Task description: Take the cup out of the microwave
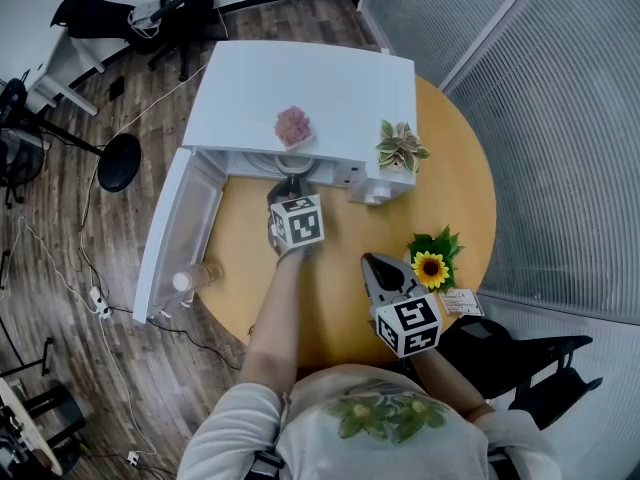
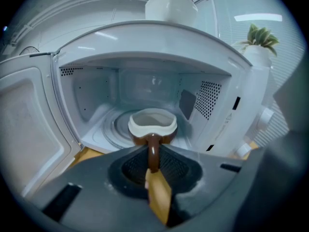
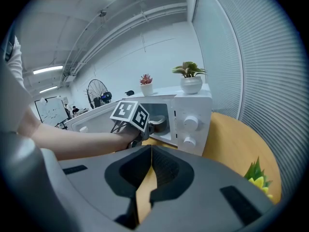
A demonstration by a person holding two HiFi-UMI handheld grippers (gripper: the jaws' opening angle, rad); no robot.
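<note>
The white microwave (image 1: 300,88) stands on the round wooden table (image 1: 455,198) with its door (image 1: 180,233) swung open to the left. Inside, on the turntable, sits a brown cup (image 2: 152,124) with a white inner rim, its handle (image 2: 153,153) pointing out at me. My left gripper (image 2: 153,154) reaches into the opening and is shut on that handle. In the head view the left gripper (image 1: 290,186) hides most of the cup. My right gripper (image 1: 377,265) hovers over the table in front of the microwave, jaws shut on nothing (image 3: 150,151).
A pink plant (image 1: 292,125) and a green plant in a white pot (image 1: 400,148) stand on the microwave's top. A sunflower (image 1: 430,268) and a small card (image 1: 462,303) lie at the table's right edge. A slatted glass wall (image 1: 560,118) runs along the right.
</note>
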